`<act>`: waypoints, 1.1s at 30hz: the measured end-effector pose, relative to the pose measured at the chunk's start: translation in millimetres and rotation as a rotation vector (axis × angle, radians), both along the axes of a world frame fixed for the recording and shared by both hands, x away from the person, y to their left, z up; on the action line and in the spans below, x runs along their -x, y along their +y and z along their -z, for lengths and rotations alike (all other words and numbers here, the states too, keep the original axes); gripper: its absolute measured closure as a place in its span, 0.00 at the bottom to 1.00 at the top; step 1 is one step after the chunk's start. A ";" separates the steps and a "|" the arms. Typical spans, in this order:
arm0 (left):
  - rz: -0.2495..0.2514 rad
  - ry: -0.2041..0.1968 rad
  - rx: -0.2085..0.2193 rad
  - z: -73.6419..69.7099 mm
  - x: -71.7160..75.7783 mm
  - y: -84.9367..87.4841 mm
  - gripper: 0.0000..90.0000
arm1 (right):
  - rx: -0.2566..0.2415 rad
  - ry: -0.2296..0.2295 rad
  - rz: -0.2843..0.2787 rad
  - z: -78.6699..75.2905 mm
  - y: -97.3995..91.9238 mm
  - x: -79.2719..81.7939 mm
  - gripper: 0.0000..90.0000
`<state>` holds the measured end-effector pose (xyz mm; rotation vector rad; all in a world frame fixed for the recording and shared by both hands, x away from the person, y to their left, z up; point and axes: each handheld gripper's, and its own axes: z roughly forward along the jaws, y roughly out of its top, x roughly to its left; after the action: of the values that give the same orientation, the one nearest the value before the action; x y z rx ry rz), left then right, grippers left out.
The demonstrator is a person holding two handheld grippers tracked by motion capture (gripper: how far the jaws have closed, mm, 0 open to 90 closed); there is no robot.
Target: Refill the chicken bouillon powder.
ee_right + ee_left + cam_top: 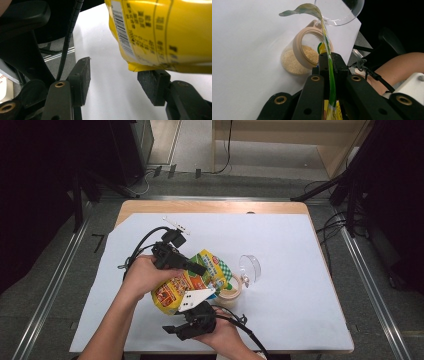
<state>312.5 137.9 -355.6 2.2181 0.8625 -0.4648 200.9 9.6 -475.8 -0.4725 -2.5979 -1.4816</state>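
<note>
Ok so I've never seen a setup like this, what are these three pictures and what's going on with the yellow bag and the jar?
A person at a table holds a hand-operated two-jaw gripper in each hand. The high view looks down from above; the other two come from cameras riding on the grippers, looking along their black jaws. The left gripper is shut on the top edge of a yellow and green food pouch, tilted toward an open jar holding pale grains, its clear lid swung back. The right gripper is open under the pouch's bottom corner, one pad right beneath it. Everything sits on a white sheet covering the wooden table.
</note>
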 end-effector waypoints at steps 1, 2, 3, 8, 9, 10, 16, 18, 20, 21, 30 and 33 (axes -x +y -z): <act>-0.003 -0.004 0.003 -0.8 0.4 1.0 0.99 | 0.003 0.001 0.002 -0.3 0.0 0.6 0.50; -0.003 -0.006 0.004 -1.8 0.6 2.2 0.99 | 0.002 -0.007 0.002 -0.3 -0.2 0.3 0.50; -0.004 -0.007 0.007 -2.4 0.8 3.0 0.99 | -0.001 -0.013 0.003 -0.2 -0.4 -0.3 0.49; 0.005 -0.003 0.027 -6.0 1.2 9.6 0.99 | -0.001 -0.014 0.018 -1.1 -2.3 -1.8 0.49; 0.008 -0.002 0.029 -6.5 1.2 10.9 1.00 | -0.001 -0.013 0.018 -1.1 -2.4 -1.8 0.49; 0.006 -0.004 0.032 -7.0 1.5 11.6 1.00 | -0.003 -0.014 0.018 -1.0 -2.3 -1.6 0.49; -0.002 -0.008 0.053 -11.9 1.8 21.1 1.00 | -0.011 -0.022 0.019 -1.7 -2.6 -1.4 0.48; -0.004 -0.008 0.065 -13.1 1.8 24.1 1.00 | -0.012 -0.020 0.024 -2.1 -3.3 -1.8 0.48; -0.005 -0.009 0.071 -15.1 2.0 27.3 1.00 | -0.014 -0.025 0.030 -2.7 -4.1 -2.2 0.48; -0.003 -0.010 0.072 -16.0 2.1 28.8 1.00 | -0.015 -0.022 0.032 -2.9 -4.4 -2.1 0.48; 0.002 -0.010 0.103 -19.6 2.9 38.4 1.00 | -0.035 -0.035 0.060 -4.1 -9.8 -5.5 0.48; 0.004 -0.012 0.110 -20.9 3.1 41.6 1.00 | -0.038 -0.046 0.063 -4.0 -10.9 -6.0 0.48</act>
<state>309.3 179.4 -334.8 2.1207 0.8074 -0.4890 206.9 -1.3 -471.8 -0.5272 -2.6077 -1.5761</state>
